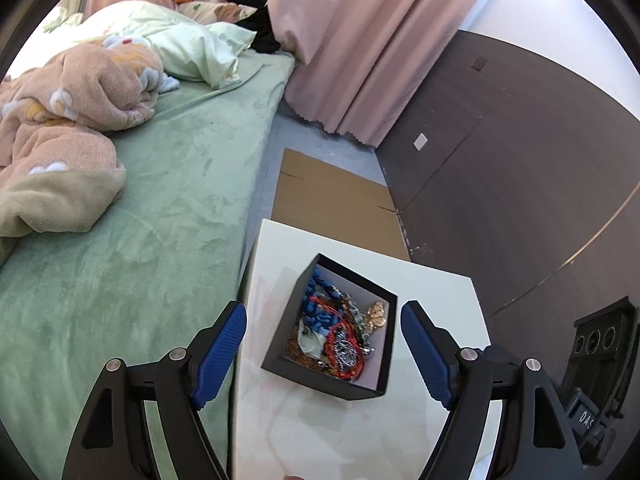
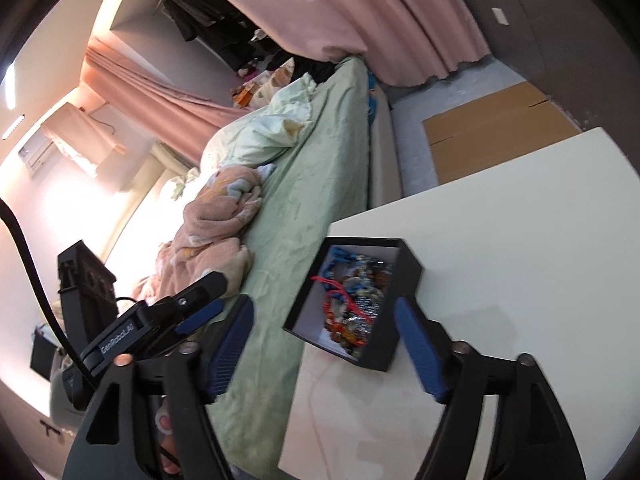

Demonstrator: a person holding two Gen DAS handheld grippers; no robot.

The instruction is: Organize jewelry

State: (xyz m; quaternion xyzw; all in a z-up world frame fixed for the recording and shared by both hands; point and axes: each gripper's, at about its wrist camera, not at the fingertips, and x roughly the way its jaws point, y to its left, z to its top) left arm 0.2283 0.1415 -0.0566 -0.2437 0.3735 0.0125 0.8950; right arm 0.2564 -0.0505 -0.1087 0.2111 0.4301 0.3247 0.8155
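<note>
A black open box (image 1: 352,276) (image 2: 405,280) sits on a white table (image 1: 432,296) (image 2: 520,240), near the edge beside the bed. It holds a tangled heap of jewelry (image 1: 336,332) (image 2: 356,300): blue beads, red cord, silver pieces and a gold butterfly-shaped piece. My left gripper (image 1: 324,312) is open, with the box lying ahead between its blue pads, which stay apart from it. My right gripper (image 2: 323,305) is open too and straddles the box from the other side. Its right pad is close to the box wall without pressing it. Nothing is held.
A bed with a green sheet (image 1: 168,216) (image 2: 320,184) runs along the table's side, with a peach blanket (image 1: 72,112) and pale duvet on it. Flat cardboard (image 1: 332,196) lies on the floor beyond the table. Pink curtains (image 1: 360,40) and a dark wall panel (image 1: 520,168) stand behind.
</note>
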